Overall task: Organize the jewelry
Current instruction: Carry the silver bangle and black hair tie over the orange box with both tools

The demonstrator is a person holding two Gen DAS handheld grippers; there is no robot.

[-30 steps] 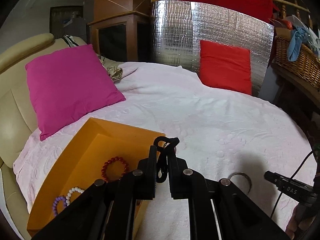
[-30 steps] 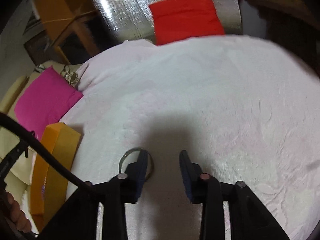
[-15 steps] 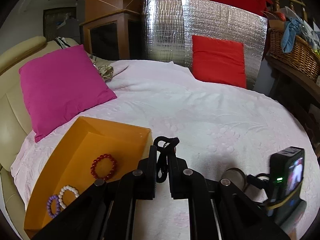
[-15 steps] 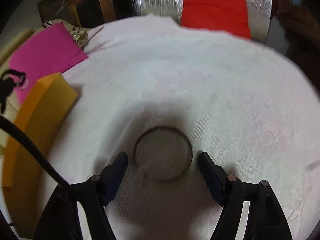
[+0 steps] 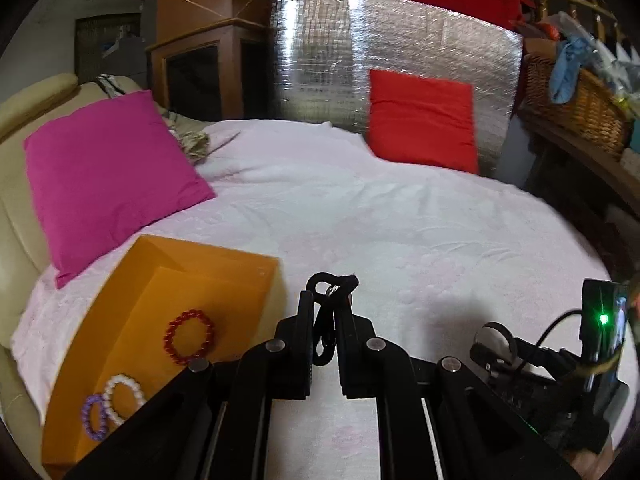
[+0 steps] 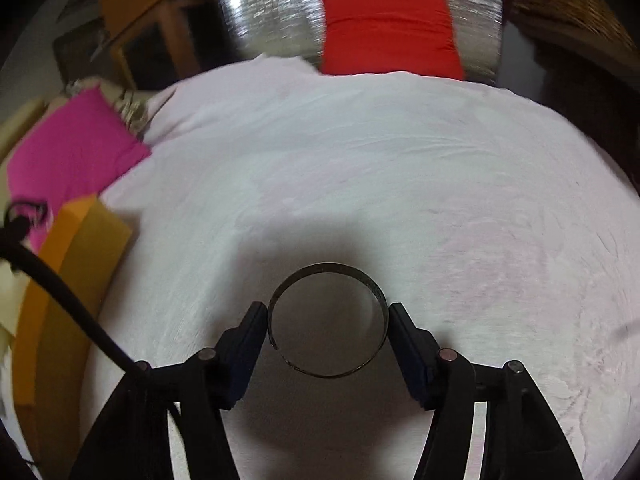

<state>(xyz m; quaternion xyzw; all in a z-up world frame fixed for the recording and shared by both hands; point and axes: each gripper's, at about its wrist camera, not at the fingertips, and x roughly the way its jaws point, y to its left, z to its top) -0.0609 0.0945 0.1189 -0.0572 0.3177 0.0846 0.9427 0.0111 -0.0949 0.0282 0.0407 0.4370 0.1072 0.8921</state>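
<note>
My left gripper [image 5: 325, 300] is shut on a black cord necklace [image 5: 332, 285], held just right of the orange box [image 5: 224, 268]. The box holds a red bead bracelet [image 5: 189, 337], a white bead bracelet [image 5: 122, 398] and a purple one [image 5: 95, 416]. In the right wrist view a dark metal bangle [image 6: 328, 276] lies on the white cloth between my right gripper's [image 6: 327, 314] fingers. Both fingers touch its sides. The orange box [image 6: 68, 280] is at that view's left.
A round bed or table with a white cloth [image 5: 380, 216]. A magenta cushion [image 5: 104, 176] at the left, a red cushion [image 5: 420, 120] against a silver foil panel [image 5: 400, 40] at the back. A wicker basket [image 5: 576, 108] at the right.
My right gripper has moved forward around the bangle and closed in until its fingers touch it. My left gripper still holds the black cord and has shifted slightly.
</note>
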